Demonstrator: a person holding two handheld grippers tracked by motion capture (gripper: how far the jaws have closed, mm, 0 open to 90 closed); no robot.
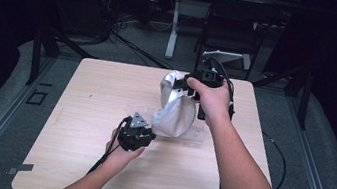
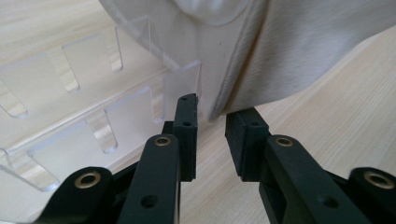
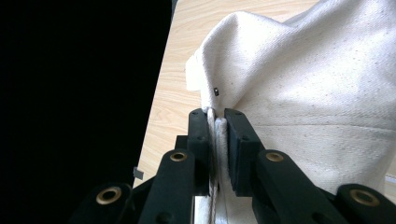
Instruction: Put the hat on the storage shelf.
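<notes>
**Cloth bag lifted by its edge above a clear slotted rack**

The white cloth bag [image 1: 174,106] stands roughly upright near the table's middle, its long axis running from the raised top edge down to the base on the wooden table [image 1: 70,161]. The fabric is a coarse off-white weave with a stitched hem. Beside and under its base lies a clear acrylic rack [image 2: 70,116] with flat slotted tabs.

The right gripper [image 3: 217,116] is clamped on the bag's folded top edge, jaws narrow with the cloth pinched between the pads. The right hand [image 1: 214,99] holds it raised, the forearm reaching forward across the table.

The left gripper [image 2: 212,119] sits low at the bag's base, jaws narrowly parted and gripping nothing; one fingertip [image 2: 187,105] is against a rack tab. The left hand [image 1: 122,153] rests near the table surface.
</notes>
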